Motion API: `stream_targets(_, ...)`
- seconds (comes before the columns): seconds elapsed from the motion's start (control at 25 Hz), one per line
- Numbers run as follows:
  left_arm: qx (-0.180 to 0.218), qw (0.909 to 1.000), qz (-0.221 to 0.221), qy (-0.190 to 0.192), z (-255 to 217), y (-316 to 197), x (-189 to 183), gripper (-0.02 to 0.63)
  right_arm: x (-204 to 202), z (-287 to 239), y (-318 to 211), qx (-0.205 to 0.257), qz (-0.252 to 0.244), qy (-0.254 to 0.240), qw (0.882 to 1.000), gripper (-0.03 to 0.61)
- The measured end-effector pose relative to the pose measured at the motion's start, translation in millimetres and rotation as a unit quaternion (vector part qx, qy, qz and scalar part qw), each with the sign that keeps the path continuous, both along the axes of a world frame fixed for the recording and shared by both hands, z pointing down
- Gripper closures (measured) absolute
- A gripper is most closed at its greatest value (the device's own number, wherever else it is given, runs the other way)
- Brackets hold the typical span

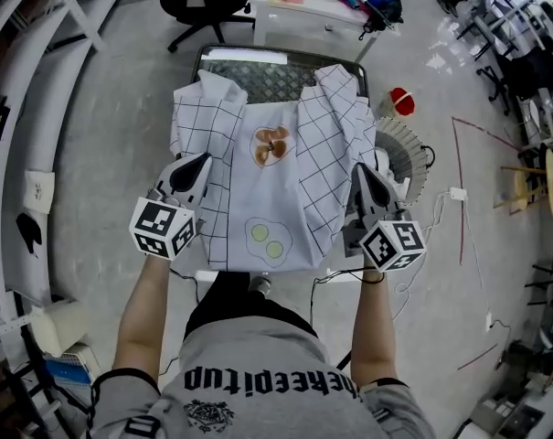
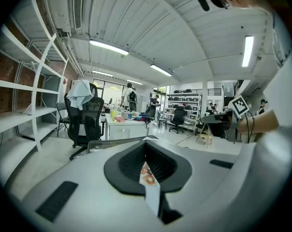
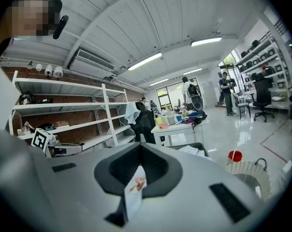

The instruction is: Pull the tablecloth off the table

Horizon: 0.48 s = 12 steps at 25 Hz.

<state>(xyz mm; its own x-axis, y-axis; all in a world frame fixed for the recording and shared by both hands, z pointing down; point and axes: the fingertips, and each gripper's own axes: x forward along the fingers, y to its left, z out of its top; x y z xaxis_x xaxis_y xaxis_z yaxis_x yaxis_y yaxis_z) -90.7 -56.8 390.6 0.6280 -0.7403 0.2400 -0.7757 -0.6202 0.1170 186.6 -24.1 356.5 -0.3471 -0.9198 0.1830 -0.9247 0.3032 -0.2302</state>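
Head view: tablecloth (image 1: pixel 267 176) bunched on the worktop (image 1: pixel 258 73), far end bare, each side pinched in the closed fingers of left gripper (image 1: pixel 201 161) and right gripper (image 1: pixel 356 168); best pull both evenly toward the worktop's near edge.

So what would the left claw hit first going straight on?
The left claw would probably meet the folded-back tablecloth it grips, heaped on the metal table; a white desk stands beyond. Depth unclear.

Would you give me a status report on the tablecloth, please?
Both shut on tablecloth: left gripper, right gripper. Sides folded in, far table strip bare. Path looks clear.
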Motion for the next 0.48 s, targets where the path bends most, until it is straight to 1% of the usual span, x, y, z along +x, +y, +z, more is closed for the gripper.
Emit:
stream_targets(0.16,-0.022,0.9995,-0.01,-0.02,21,-37,-19,0.601,-18,1,-43,-0.002,-0.002,-0.001,1.0,0.569)
stream_targets(0.36,-0.08,0.9965,-0.002,-0.027,60,-63,-39,0.597,-42,15,-80,-0.018,-0.007,0.005,1.0,0.568)
stream_targets(0.4,-0.095,0.9951,-0.002,-0.026,69,-66,-44,0.572,-46,18,-85,-0.022,-0.007,0.005,1.0,0.568)
stream_targets(0.44,-0.112,0.9934,-0.002,-0.022,79,-69,-49,0.517,-49,22,-89,-0.027,-0.006,0.005,1.0,0.568)
stream_targets(0.48,-0.13,0.9913,-0.003,-0.019,89,-71,-54,0.496,-51,25,-92,-0.032,-0.005,0.005,0.999,0.569)
